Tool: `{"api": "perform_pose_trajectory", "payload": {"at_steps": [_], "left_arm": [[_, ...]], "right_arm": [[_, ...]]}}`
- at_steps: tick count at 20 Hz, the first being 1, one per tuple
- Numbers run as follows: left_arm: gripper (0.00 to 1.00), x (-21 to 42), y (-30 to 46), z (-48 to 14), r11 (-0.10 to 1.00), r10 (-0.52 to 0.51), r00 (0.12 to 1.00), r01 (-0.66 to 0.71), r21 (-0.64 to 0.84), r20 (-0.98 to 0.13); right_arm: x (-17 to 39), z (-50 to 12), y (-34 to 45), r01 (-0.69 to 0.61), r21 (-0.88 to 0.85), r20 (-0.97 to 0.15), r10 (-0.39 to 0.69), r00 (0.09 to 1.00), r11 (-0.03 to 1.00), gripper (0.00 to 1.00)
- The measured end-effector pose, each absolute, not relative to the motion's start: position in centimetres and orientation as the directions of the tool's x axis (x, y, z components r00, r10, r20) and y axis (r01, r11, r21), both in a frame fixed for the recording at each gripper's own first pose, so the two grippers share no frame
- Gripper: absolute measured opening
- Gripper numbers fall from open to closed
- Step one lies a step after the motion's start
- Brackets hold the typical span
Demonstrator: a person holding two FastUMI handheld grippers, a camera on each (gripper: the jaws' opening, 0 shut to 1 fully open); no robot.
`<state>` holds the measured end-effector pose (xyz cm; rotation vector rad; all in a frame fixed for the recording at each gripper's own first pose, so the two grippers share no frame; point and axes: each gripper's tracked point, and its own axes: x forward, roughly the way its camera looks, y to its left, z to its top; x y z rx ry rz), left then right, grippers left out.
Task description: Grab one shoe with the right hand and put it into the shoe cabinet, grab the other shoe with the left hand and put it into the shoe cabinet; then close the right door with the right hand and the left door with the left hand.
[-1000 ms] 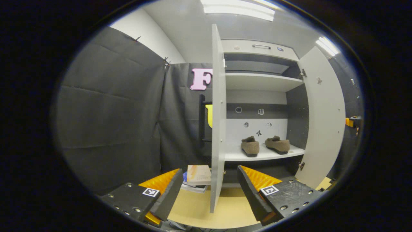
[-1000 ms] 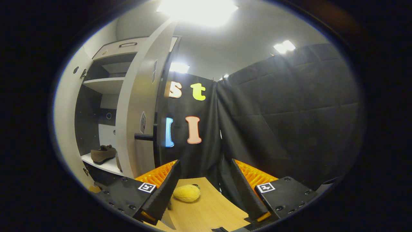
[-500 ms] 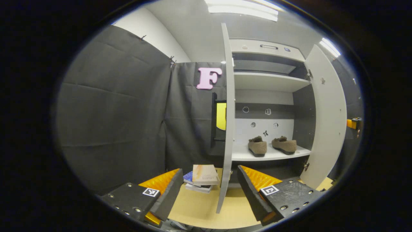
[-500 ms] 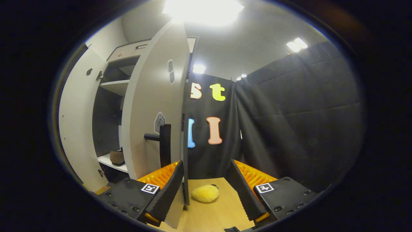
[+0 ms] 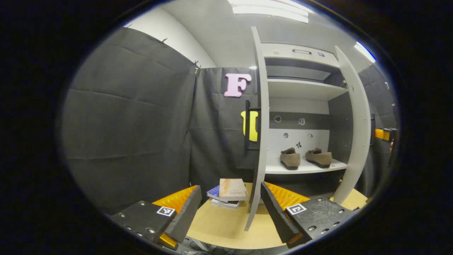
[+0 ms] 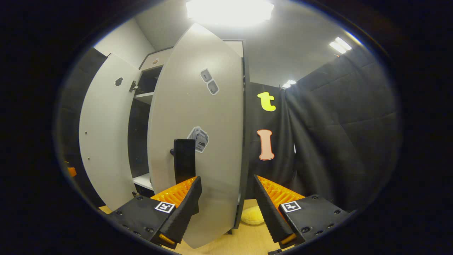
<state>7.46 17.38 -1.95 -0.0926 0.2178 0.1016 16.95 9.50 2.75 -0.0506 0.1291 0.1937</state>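
The right tongs [image 6: 224, 198] gape empty, the right door [image 6: 198, 117] standing tall just ahead at frame centre, its handle [image 6: 184, 156] left of the gap, perhaps touching. The left tongs [image 5: 230, 209], also open and empty, straddle the left door [image 5: 260, 141] edge-on; both shoes [image 5: 306, 158] sit on the shelf [image 5: 304, 167] right of centre.

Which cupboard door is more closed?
The right door, the one by the right gripper, has swung partway shut. The left door juts straight out.

In the right gripper view, the right door [image 6: 198, 117] hides most of a yellow object [image 6: 252, 216].
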Motion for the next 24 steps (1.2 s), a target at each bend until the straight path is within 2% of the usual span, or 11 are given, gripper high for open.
{"api": "perform_pose_trajectory", "payload": {"at_steps": [2,5,7,11,12,13,18,22,23,24], "left_arm": [[1.00,6.5,18.3,-2.0,0.989,0.109,0.968,-0.129,-0.076,-0.225],[1.00,6.1,19.2,-2.3,0.985,0.138,0.962,-0.159,-0.072,-0.234],[1.00,5.9,19.6,-2.5,0.982,0.153,0.959,-0.175,-0.075,-0.237],[1.00,6.8,19.8,-2.6,0.978,0.171,0.956,-0.193,-0.074,-0.240],[1.00,7.3,19.9,-2.4,0.978,0.174,0.955,-0.197,-0.073,-0.240],[1.00,8.1,20.0,-2.2,0.977,0.175,0.956,-0.197,-0.076,-0.237],[1.00,13.5,22.3,1.3,0.972,0.215,0.962,-0.228,-0.062,-0.166],[1.00,18.2,23.5,3.7,0.969,0.224,0.968,-0.233,-0.082,-0.113],[1.00,19.1,23.9,4.0,0.968,0.229,0.967,-0.238,-0.077,-0.109],[1.00,19.9,24.0,4.2,0.968,0.231,0.967,-0.239,-0.074,-0.110]], "right_arm": [[17.6,2.5,11.5,-0.241,-0.039,-0.133,0.234,0.963,0.970,0.90],[18.8,1.8,14.5,-0.298,-0.030,-0.142,0.291,0.946,0.954,0.93],[19.6,1.7,15.5,-0.307,-0.033,-0.134,0.301,0.944,0.951,0.90],[20.0,1.4,15.6,-0.324,0.004,-0.126,0.322,0.938,0.946,0.91],[20.1,1.2,15.0,-0.307,0.011,-0.127,0.306,0.944,0.952,0.91],[19.9,1.2,13.9,-0.286,0.016,-0.121,0.286,0.950,0.958,0.98],[18.9,0.4,8.3,-0.194,0.033,-0.115,0.196,0.974,0.980,0.98],[18.0,-2.5,5.1,-0.151,0.049,-0.180,0.158,0.971,0.987,0.97],[17.9,-3.2,4.4,-0.141,0.054,-0.198,0.149,0.969,0.989,0.94],[17.6,-3.8,3.8,-0.135,0.060,-0.216,0.145,0.966,0.989,0.96]]}}
